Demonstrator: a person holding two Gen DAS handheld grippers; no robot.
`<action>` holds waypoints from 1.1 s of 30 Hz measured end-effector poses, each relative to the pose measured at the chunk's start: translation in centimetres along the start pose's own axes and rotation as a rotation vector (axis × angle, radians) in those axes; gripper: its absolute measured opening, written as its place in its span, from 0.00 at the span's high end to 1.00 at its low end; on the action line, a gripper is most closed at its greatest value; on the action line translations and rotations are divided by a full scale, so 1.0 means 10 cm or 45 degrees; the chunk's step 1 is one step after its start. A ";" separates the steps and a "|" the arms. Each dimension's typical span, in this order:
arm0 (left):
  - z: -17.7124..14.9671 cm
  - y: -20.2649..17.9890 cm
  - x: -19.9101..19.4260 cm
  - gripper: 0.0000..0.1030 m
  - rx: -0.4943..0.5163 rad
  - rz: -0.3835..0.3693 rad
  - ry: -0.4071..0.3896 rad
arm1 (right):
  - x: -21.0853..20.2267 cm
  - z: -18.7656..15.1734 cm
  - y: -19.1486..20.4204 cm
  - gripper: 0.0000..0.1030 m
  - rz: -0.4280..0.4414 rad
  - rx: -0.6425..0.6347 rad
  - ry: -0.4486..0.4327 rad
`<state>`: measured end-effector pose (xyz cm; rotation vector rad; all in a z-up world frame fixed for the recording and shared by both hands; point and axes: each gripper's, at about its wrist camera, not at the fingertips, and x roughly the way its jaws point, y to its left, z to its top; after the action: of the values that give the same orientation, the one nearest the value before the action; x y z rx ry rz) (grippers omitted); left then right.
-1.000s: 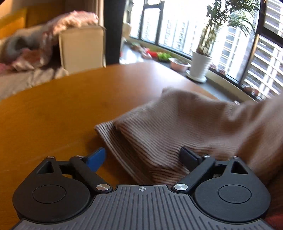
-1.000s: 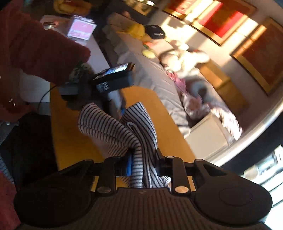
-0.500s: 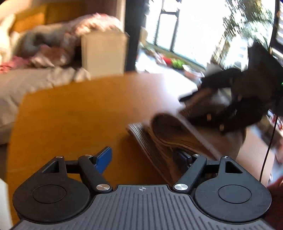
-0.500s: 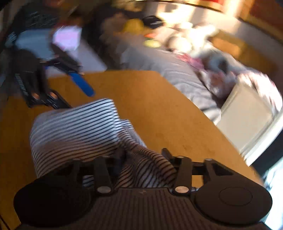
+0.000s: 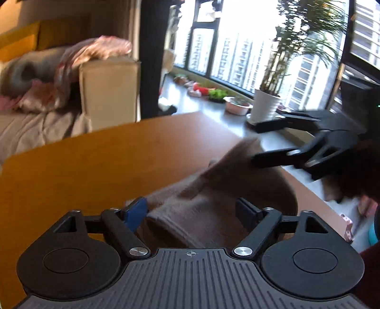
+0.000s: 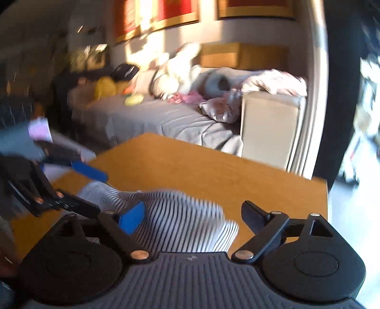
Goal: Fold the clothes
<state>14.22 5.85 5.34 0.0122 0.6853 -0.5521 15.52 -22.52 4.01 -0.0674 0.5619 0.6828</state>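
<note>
Garment [image 6: 175,221] striped in right view, brown in left; both grippers' fingers spread wide, on table [image 6: 201,166].

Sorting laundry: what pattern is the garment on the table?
Garment: black-and-white stripes, clearest in right wrist view.

Striped garment [image 6: 180,221] motion-blurred (folds unreadable), near edge hidden.

A wooden table [image 5: 95,166] fills the foreground. Behind it stands a grey sofa [image 6: 166,121] with a cream armrest [image 5: 109,88], heaped with a pinkish blanket [image 5: 95,51] and soft toys [image 6: 175,69]. A potted palm [image 5: 266,107] in a white pot stands on the windowsill [image 5: 209,109], near a pink bowl [image 5: 237,107]. Red pictures in gilt frames [image 6: 180,12] hang above the sofa.
</note>
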 end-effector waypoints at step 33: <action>-0.19 0.31 0.37 0.45 -0.443 -0.218 0.130 | 0.80 -0.37 -0.41 0.48 -0.021 0.473 -0.128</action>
<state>16.99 7.09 1.06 -0.3479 0.8800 -0.5924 21.39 -21.94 -3.78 0.3079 0.5823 0.5534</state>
